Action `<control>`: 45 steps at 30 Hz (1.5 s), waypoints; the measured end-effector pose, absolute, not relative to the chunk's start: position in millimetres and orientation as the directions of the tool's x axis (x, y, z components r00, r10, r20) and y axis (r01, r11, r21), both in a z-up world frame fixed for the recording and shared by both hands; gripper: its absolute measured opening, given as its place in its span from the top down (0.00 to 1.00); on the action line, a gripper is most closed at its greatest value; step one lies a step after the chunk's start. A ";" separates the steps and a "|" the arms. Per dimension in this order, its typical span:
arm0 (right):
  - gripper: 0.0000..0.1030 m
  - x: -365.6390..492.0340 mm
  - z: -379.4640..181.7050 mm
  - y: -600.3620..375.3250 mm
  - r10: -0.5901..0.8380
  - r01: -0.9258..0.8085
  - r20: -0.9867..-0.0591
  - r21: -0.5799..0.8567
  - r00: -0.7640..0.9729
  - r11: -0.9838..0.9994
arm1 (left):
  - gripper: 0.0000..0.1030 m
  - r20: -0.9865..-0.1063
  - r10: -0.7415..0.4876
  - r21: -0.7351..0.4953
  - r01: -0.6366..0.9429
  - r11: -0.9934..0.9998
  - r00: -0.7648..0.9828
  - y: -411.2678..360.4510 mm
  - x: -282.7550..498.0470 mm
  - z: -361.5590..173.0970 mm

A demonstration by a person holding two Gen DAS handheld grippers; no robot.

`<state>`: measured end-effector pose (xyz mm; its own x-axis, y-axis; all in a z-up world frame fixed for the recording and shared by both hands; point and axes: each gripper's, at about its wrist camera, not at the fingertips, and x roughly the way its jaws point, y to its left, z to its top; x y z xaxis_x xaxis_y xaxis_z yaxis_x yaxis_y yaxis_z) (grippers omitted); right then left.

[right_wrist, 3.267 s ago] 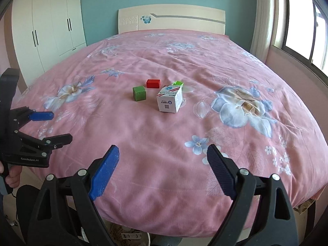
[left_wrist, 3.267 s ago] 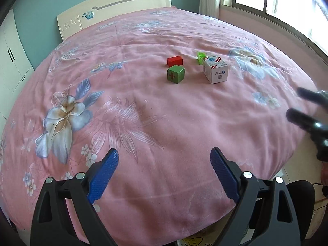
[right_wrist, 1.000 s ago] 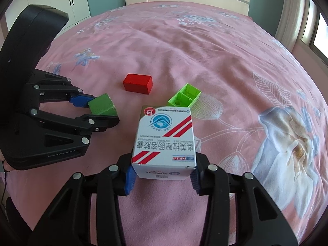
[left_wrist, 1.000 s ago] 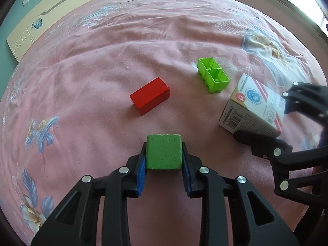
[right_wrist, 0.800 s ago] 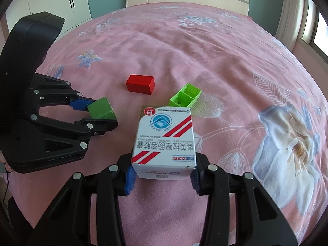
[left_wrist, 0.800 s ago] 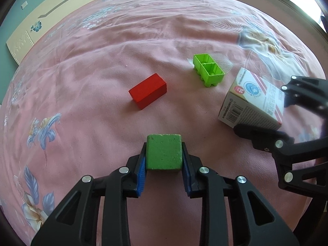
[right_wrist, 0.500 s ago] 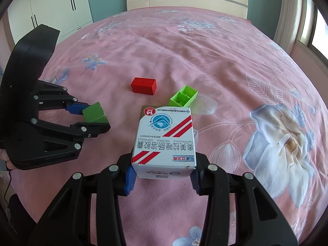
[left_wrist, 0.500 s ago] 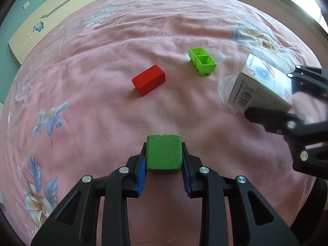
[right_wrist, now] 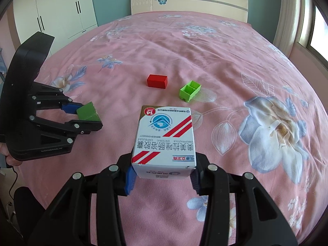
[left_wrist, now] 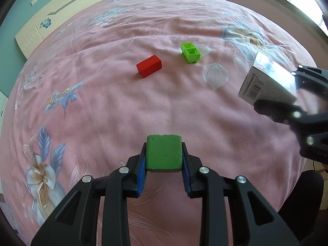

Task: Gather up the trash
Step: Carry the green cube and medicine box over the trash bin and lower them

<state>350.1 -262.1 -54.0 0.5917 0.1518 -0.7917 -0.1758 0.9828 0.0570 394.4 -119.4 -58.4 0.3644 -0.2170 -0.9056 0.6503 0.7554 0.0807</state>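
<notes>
My left gripper [left_wrist: 164,176] is shut on a green cube [left_wrist: 164,152], lifted above the pink bedspread [left_wrist: 114,106]. The right wrist view shows that same cube [right_wrist: 88,111] in the left gripper [right_wrist: 87,116] at the left. A white medicine box [right_wrist: 164,139] with red stripes is clamped in my right gripper [right_wrist: 163,177], also off the bed. In the left wrist view the box [left_wrist: 268,82] and right gripper [left_wrist: 287,90] hang at the right edge. A red block [left_wrist: 149,66] and a light green open-topped brick [left_wrist: 191,52] lie on the bed ahead.
The bed's cream headboard [right_wrist: 188,2] stands at the far end against a teal wall. A white wardrobe [right_wrist: 55,12] is at the back left. A window [right_wrist: 315,30] lines the right side. A dark round object [left_wrist: 303,192] sits on the floor by the bed's near edge.
Both grippers have drawn back and risen from the bed with the cube and the box still held. The red block and light green brick look smaller and farther away.
</notes>
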 end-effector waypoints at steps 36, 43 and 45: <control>0.57 142.1 17.2 -217.5 0.215 -0.249 -0.701 0.054 0.680 0.967 | 0.69 -0.845 -0.303 0.085 0.671 0.737 0.440 -60.2 190.6 -2.3; 0.57 103.1 10.6 -204.0 0.232 -0.277 -0.704 0.052 0.671 0.959 | 0.69 -0.843 -0.317 0.075 0.678 0.731 0.434 -51.8 145.2 -11.0; 0.57 91.4 4.8 -198.1 0.236 -0.289 -0.709 0.047 0.665 0.956 | 0.69 -0.848 -0.316 0.067 0.678 0.732 0.425 -49.9 133.5 -18.1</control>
